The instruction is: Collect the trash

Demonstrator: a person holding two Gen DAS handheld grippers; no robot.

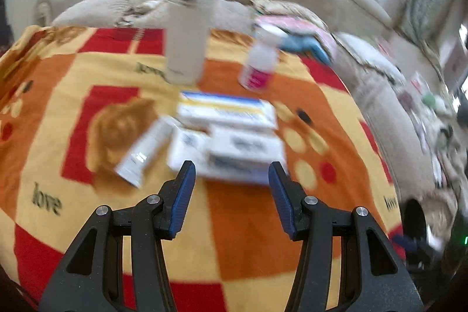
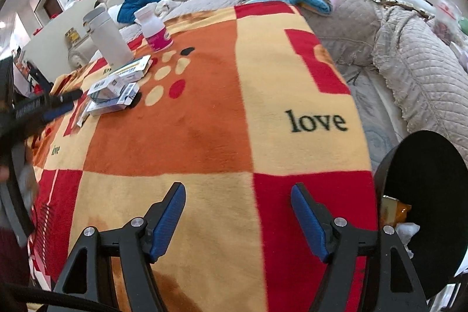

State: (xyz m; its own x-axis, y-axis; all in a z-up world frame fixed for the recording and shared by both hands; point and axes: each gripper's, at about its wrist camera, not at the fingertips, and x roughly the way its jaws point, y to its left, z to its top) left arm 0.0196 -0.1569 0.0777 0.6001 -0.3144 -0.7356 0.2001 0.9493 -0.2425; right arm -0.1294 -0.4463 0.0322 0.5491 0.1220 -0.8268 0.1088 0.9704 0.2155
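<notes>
1. My left gripper (image 1: 231,176) stands part open and empty, just short of the flattened cartons (image 1: 231,148) at centre frame on the blanket (image 1: 248,224).
2. My right gripper (image 2: 238,214) is wide and empty; the bin (image 2: 421,195) sits at lower right.
3. The cartons look light, thin and crushable. I'd pinch the top one across its short edges.
4. The tube (image 1: 143,154) beside them, left of centre, is probably soft; grip mid-body.

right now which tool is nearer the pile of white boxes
Left. The left tool hangs right at the pile of white boxes, jaws apart and empty. The right tool is far across the blanket.
</notes>
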